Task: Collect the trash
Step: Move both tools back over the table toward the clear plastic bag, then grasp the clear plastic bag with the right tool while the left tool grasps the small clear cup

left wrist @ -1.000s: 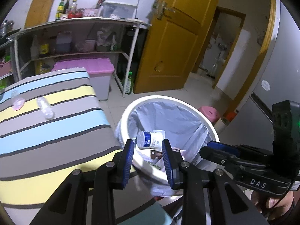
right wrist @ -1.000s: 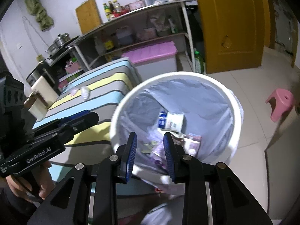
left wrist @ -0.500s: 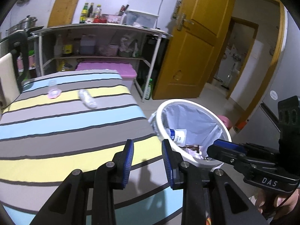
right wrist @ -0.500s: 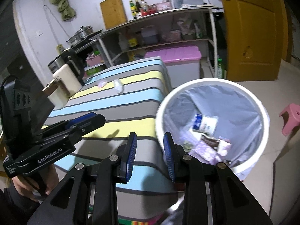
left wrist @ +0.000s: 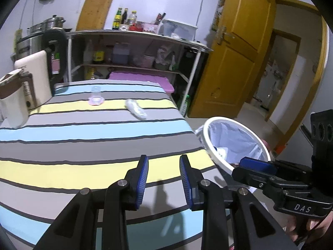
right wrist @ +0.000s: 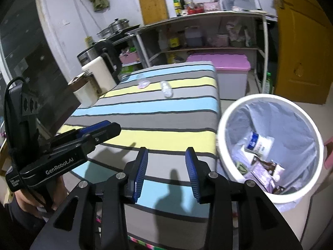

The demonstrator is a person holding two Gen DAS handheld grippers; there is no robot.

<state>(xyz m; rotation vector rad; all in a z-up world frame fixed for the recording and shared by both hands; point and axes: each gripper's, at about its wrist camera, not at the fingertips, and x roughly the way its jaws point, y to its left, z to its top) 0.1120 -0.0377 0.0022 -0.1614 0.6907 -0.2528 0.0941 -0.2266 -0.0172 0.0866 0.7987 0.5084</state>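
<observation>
A crushed clear plastic bottle [left wrist: 136,108] and a small clear cup on a pink lid [left wrist: 96,98] lie at the far end of the striped table [left wrist: 83,129]; both also show in the right wrist view, the bottle [right wrist: 167,89] and the cup [right wrist: 143,82]. A white trash bin [right wrist: 270,145] with a grey liner stands right of the table and holds a white bottle and wrappers. My left gripper [left wrist: 164,174] is open and empty over the table's near edge. My right gripper [right wrist: 166,169] is open and empty, just left of the bin [left wrist: 235,141].
A white kettle [left wrist: 12,102] and a cream chair back [left wrist: 34,77] stand at the table's left. A metal shelf rack [left wrist: 135,50] with bottles and a pink-lidded box [right wrist: 226,70] are behind. A yellow door [left wrist: 235,58] stands open at right.
Both grippers have swung left and back from over the bin to over the table's near edge. The bin has shifted to the right of both views. Both stay open and empty.
</observation>
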